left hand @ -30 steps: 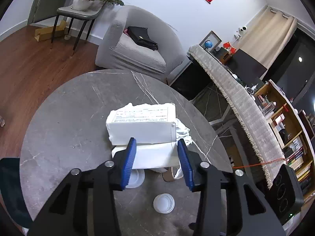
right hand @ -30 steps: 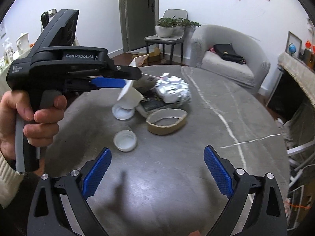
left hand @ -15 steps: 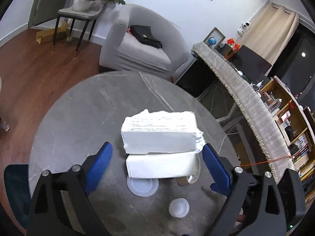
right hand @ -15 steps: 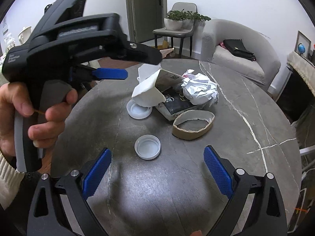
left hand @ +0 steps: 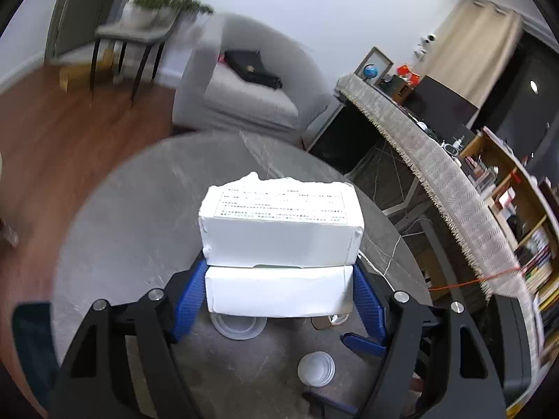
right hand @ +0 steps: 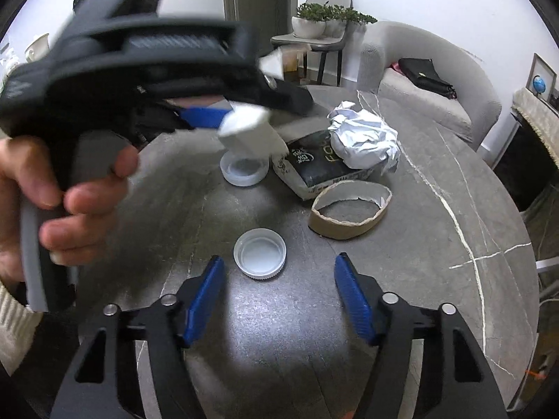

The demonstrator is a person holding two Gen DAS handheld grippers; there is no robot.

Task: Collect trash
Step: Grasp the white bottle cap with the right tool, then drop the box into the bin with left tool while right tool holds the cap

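My left gripper (left hand: 277, 291) is shut on a torn white carton (left hand: 279, 234) and holds it above the round grey table (left hand: 139, 216); it also shows in the right wrist view (right hand: 248, 132), held off the table. My right gripper (right hand: 279, 296) is open, low over the table, with a white bottle cap (right hand: 260, 252) just ahead between its fingers. Beyond lie a round clear lid (right hand: 243, 171), a black packet (right hand: 325, 164), a crumpled foil wad (right hand: 363, 139) and a brown cardboard ring (right hand: 349, 209).
A grey armchair (right hand: 429, 80) with a black bag stands behind the table. A chair with potted plants (right hand: 321, 24) is by the door. A cloth-covered sideboard (left hand: 436, 174) and shelves stand to the right. The table edge is close on the right.
My left gripper closed on the white carton and lifted it off the table. My right gripper moved forward toward the white cap and its fingers narrowed.
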